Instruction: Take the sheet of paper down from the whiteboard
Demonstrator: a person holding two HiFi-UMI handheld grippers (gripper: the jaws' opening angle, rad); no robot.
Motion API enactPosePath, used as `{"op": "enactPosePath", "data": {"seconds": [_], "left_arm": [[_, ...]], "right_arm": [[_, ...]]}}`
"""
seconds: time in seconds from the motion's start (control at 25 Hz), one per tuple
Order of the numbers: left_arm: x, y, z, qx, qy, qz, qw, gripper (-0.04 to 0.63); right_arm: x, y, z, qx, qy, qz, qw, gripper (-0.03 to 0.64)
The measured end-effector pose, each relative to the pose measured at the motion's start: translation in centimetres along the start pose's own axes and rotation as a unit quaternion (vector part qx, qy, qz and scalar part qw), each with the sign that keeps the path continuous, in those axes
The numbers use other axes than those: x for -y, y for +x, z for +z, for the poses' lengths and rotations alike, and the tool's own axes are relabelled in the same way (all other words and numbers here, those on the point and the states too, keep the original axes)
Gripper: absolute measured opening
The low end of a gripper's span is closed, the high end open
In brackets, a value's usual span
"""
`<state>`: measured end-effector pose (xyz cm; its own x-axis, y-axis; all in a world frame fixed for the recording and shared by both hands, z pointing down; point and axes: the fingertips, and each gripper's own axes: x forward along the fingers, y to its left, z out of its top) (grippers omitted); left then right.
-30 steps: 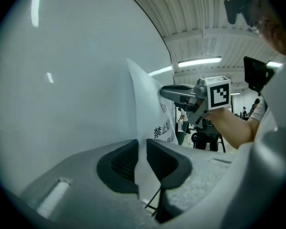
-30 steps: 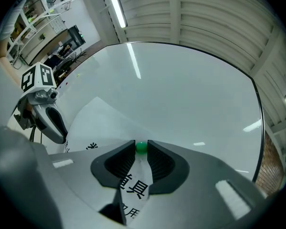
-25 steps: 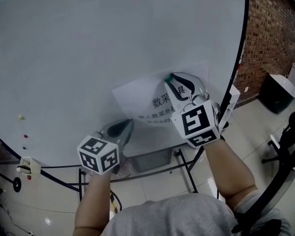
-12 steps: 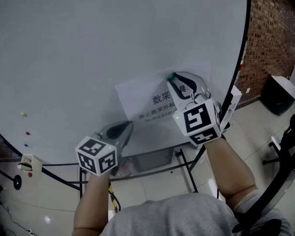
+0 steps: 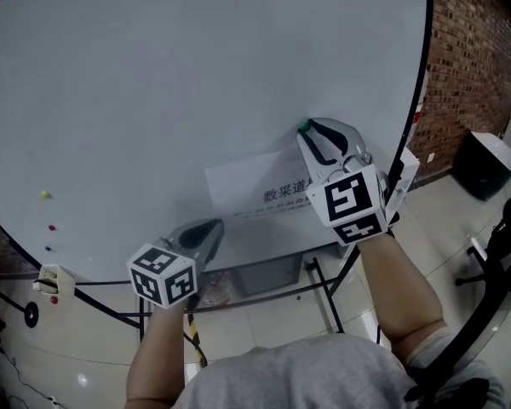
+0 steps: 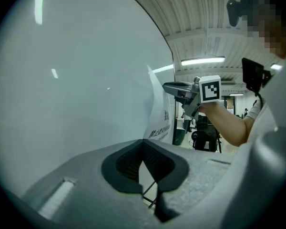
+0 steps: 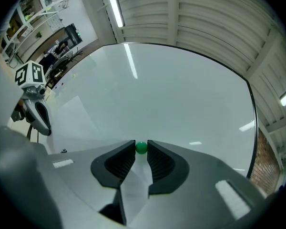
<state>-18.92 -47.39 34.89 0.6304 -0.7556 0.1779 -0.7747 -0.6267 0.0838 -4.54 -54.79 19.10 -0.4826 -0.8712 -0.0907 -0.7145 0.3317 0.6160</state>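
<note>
1. The sheet of paper (image 5: 249,182) is being kept against the whiteboard (image 5: 153,83), right of centre in the head view. Its long axis is running left to right and rising slightly rightward.
2. A green magnet (image 5: 304,127) is being gripped at the sheet's upper right corner by the right tool (image 5: 312,131), jaws roughly half apart, pads on either side of it.
3. The left tool (image 5: 211,226) is being held fully closed and empty, just below the sheet's lower left corner.
4. Judged: once the magnet is being pulled off, the sheet is being left loose. Its free lower edge lies up and right of the left tool, the nearer one.
</note>
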Motion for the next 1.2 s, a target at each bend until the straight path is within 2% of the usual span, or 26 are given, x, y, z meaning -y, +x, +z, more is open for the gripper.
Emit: {"op": "enactPosePath", "data": {"seconds": [0.72, 0.76, 0.84, 1.2], "left_arm": [[0.0, -2.3, -1.2, 0.007, -0.027, -0.005, 0.9996, 0.000], [0.0, -2.4, -1.2, 0.008, -0.028, -0.007, 0.9996, 0.000], [0.1, -2.5, -1.3, 0.010, -0.028, -0.011, 0.9995, 0.000], [0.7, -3.3, -1.6, 0.014, -0.025, -0.036, 0.9989, 0.000]], "right_arm": [[-0.5, 0.8, -0.6, -0.018, -0.005, 0.005, 1.000, 0.081], [-0.7, 0.8, -0.6, -0.019, -0.006, 0.007, 1.000, 0.090], [-0.9, 0.7, -0.5, -0.018, -0.008, 0.005, 1.000, 0.155], [-1.3, -1.7, -0.9, -0.032, -0.001, -0.021, 0.999, 0.150]]}}
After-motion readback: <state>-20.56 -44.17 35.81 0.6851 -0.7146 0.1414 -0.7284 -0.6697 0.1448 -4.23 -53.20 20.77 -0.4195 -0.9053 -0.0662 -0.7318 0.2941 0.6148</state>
